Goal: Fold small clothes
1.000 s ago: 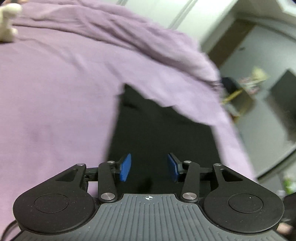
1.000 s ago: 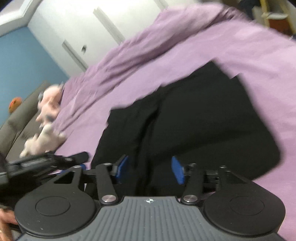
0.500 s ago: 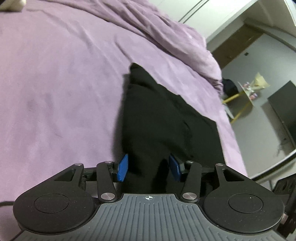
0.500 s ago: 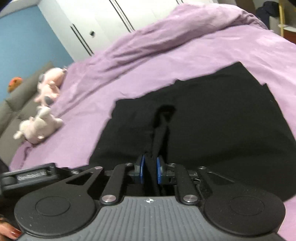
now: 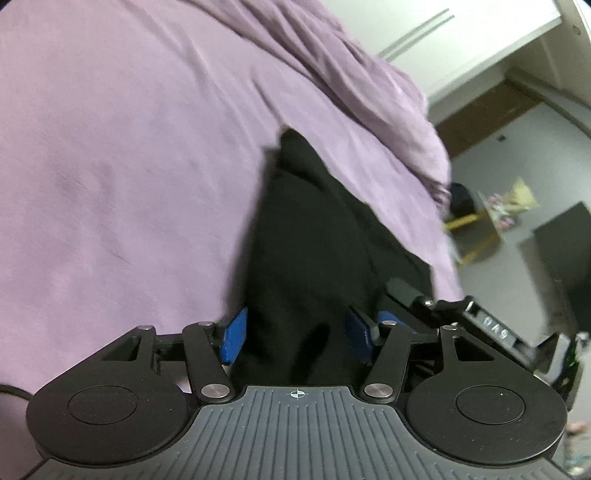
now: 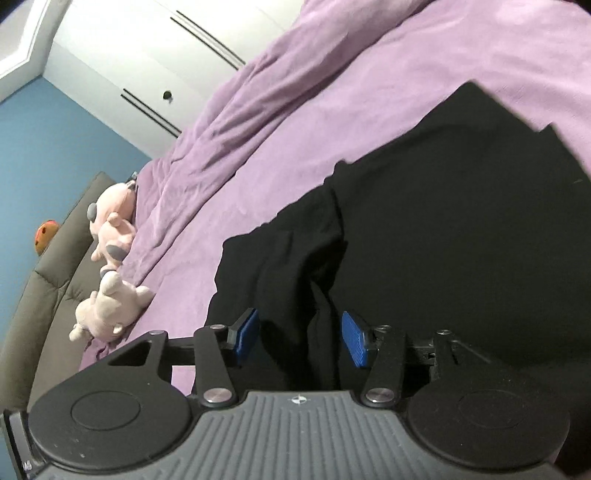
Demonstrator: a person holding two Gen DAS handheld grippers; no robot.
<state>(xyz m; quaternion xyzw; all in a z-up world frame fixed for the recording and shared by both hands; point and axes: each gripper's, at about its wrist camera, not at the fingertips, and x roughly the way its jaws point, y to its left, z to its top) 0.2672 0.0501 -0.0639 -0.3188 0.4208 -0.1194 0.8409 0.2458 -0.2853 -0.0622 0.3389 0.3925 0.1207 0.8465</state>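
**A:** Starting with the left wrist view. What are you seeing there?

**B:** I'm seeing the left gripper (image 5: pixel 293 334) with its jaws spreading; the black garment (image 5: pixel 314 251) is lying between the 2 blue pads, but neither pad is pressing on it, so it is released. The garment is stretching away from me along the purple bedspread (image 5: pixel 122 177). My worry: if I'm lifting away while loose cloth is sitting against a pad, it may be catching and dragging the layer out of line. The right gripper (image 5: pixel 402 306) is showing just beside mine at the right edge.

**A:** And the room on that side?

**B:** A rumpled duvet (image 5: pixel 369 92) is bunching behind the garment, with white wardrobe doors (image 5: pixel 461 33) beyond and a yellow-legged side table (image 5: pixel 476 225) on the floor.

**A:** Now the right wrist view.

**B:** The right gripper (image 6: pixel 299 338) is opening too. A raised ridge of the black garment (image 6: pixel 461 221) is standing between its pads, untouched as far as I can tell. I'm judging that the ridge could be slumping sideways and leaving a crooked crease. The garment is lying on the bedspread (image 6: pixel 258 177).

**A:** Surroundings?

**B:** 2 pink plush toys (image 6: pixel 110 258) are resting by a grey padded headboard (image 6: pixel 55 302), under a blue wall (image 6: pixel 55 140).
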